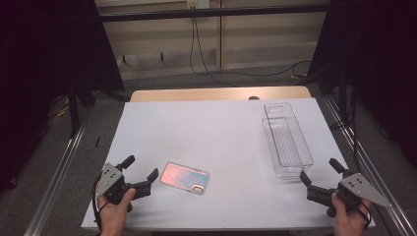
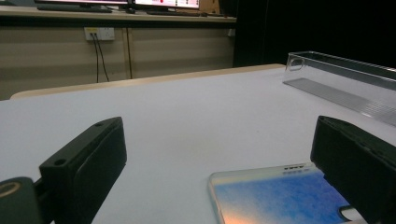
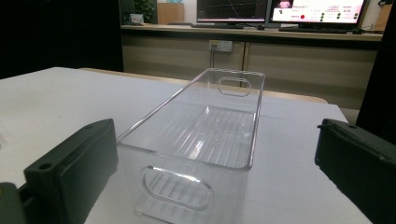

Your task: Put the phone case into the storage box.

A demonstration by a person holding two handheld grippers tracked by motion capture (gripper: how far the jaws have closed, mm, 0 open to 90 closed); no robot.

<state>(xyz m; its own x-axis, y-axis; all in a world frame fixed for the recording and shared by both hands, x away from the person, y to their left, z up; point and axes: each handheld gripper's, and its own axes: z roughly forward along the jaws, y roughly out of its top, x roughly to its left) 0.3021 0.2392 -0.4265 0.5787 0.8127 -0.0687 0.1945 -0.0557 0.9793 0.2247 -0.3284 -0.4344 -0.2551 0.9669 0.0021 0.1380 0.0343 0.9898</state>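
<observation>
While I hold both tools low at the bottom of the high view, my left gripper (image 1: 143,173) has its jaws wide apart, gripping nothing. One jaw tip sits just beside the shiny pink-and-blue flat phone case (image 1: 185,177), lower middle on the white table (image 1: 206,132). My right gripper (image 1: 319,172) is also wide apart, just below the long clear plastic bin (image 1: 286,138).

This looks like a lab or test room. Lit computer monitors (image 3: 280,10) line a long beige back bench (image 3: 247,32). Black curtains (image 1: 54,44) flank the white-topped counter (image 1: 221,142).
</observation>
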